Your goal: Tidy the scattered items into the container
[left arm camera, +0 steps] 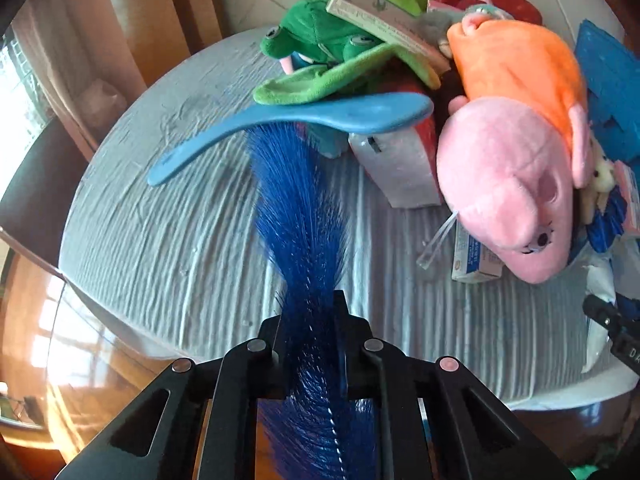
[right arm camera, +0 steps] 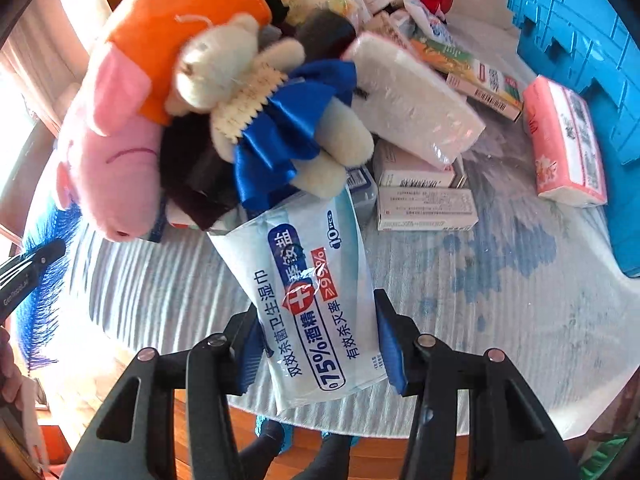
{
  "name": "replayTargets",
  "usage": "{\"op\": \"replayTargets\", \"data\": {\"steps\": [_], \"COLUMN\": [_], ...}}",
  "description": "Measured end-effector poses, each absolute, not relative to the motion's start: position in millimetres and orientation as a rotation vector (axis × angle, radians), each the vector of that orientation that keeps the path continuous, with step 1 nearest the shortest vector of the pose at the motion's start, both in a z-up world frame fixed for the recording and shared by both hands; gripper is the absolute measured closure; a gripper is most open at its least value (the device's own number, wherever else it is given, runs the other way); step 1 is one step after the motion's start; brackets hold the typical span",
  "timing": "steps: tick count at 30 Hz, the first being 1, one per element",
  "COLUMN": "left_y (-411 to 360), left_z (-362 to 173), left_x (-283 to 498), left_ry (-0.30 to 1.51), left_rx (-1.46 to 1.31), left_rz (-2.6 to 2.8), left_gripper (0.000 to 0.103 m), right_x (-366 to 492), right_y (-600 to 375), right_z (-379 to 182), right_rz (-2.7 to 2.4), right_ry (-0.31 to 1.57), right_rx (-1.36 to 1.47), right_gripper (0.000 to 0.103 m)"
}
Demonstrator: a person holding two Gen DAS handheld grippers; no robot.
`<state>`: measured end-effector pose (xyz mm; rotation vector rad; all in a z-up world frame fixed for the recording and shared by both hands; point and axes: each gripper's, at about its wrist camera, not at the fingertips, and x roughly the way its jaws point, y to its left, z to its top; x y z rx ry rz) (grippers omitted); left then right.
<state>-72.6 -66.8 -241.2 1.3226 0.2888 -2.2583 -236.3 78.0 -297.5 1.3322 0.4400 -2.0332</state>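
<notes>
Clamped in the left gripper (left arm camera: 310,320), a blue bristly brush (left arm camera: 300,216) reaches across the pale cloth-covered table (left arm camera: 160,240) toward the pile. Right gripper (right arm camera: 316,344) pinches a white wet-wipes packet (right arm camera: 312,300); blue plastic crate (right arm camera: 580,40) stands at the table's right edge.

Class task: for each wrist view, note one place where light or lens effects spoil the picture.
Left wrist view: window glare washes out the polished wooden floor, and the fisheye bends the round cloth-covered table. Right wrist view: the left edge burns out behind the blue bristle brush, and sheen blots print on the white wet-wipe packet.
</notes>
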Motion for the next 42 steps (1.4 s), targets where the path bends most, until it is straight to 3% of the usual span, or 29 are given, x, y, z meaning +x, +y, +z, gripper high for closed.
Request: {"op": "replayTargets", "data": {"steps": [8,15,20,25,26,28,29,30,31,33,36,39,42], "left_y": [-85.6,-158.5,-174.4,-198.3,-202.3,-202.4,-198.8,-194.8,-187.4,-173.4,-163.2,-150.8,-136.1], "left_z": [-178.6,-162.1,-181.2,-262.4,-278.8,-305.5,-315.8,-325.4,-328.1,-323.8,-308.0,-284.8,-260.4], "left_x": [-66.5,-73.5,-79.9,-96.3,-99.0,-101.6,-101.2,-101.5,-102.5,-107.6,-114.5,-122.0,-131.0], "left_ry": [0.228,0.171,0.245,0.492,0.558,0.625,0.599,0.551,0.475,0.381,0.410,0.415,0.395], "left_rx": [1.152,1.054,1.132,1.300,1.344,1.427,1.433,1.431,1.415,1.412,1.387,1.337,1.305], "left_rz": [-2.327,-2.357,-2.367,-2.258,-2.242,-2.197,-2.178,-2.159,-2.162,-2.182,-2.233,-2.278,-2.340], "left_gripper": [0.089,0.102,0.102,0.099,0.096,0.069,0.042,0.031,0.028,0.028,0.030,0.047,0.055], "right_x": [-235.0,-225.6,-221.6,-221.3,-220.9,-220.4,-221.1,-222.6,-225.0,-232.3,-245.3,-252.6,-259.0], "right_y": [82.6,68.9,62.9,53.3,50.9,46.1,43.6,41.4,39.6,37.8,39.0,41.9,46.6], "right_z": [-240.8,-192.0,-188.8,-209.2,-214.7,-227.5,-234.3,-241.5,-248.3,-258.6,-262.9,-258.1,-253.4], "right_rz": [-2.106,-2.121,-2.114,-2.089,-2.081,-2.060,-2.050,-2.037,-2.027,-2.020,-2.024,-2.028,-2.044], "right_ry": [0.392,0.365,0.360,0.374,0.379,0.391,0.399,0.409,0.417,0.435,0.433,0.429,0.415], "right_rx": [1.215,1.132,1.121,1.175,1.182,1.202,1.214,1.229,1.241,1.265,1.275,1.255,1.251], "right_gripper": [0.055,0.055,0.055,0.055,0.054,0.054,0.055,0.054,0.054,0.055,0.055,0.055,0.055]}}
